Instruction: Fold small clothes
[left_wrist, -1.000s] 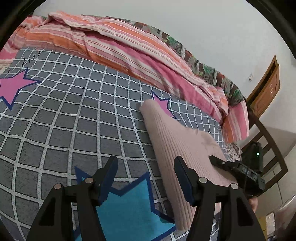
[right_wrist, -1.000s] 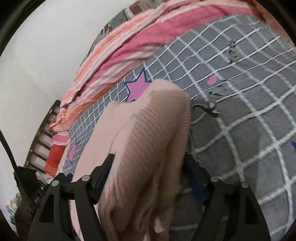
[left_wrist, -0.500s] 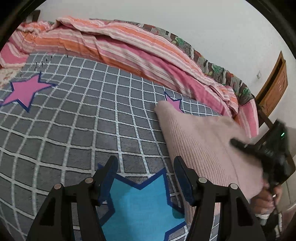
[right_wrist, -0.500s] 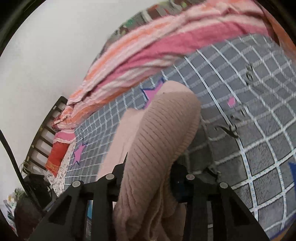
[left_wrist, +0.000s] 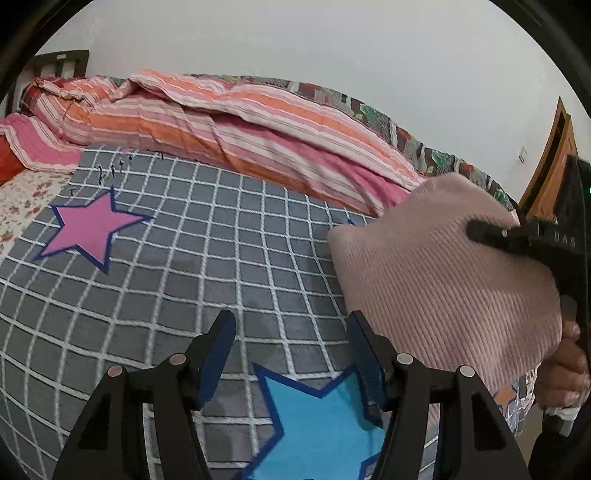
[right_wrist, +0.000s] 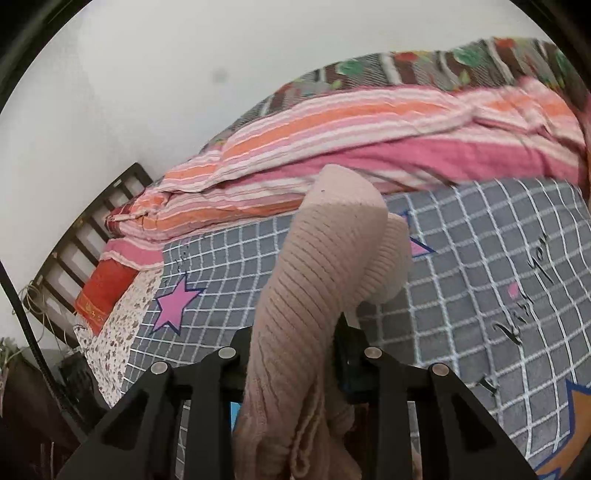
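A folded pale pink ribbed knit garment (left_wrist: 436, 284) hangs lifted off the grey checked bedspread (left_wrist: 184, 258) at the right of the left wrist view. My right gripper (right_wrist: 295, 332) is shut on the garment (right_wrist: 314, 266), which droops forward over its jaws. The right gripper also shows in the left wrist view (left_wrist: 532, 243), pressed into the garment. My left gripper (left_wrist: 291, 332) is open and empty, low over the bedspread beside the garment, above a blue star print (left_wrist: 317, 417).
A rolled pink and orange striped quilt (left_wrist: 229, 125) lies along the far side of the bed against the white wall. A dark slatted headboard (right_wrist: 81, 236) and red pillow (right_wrist: 103, 288) are at one end. A wooden door (left_wrist: 550, 166) stands at the right.
My right gripper closed on the pink garment and lifted it off the bedspread. My left gripper stayed open and drew back slightly from the garment.
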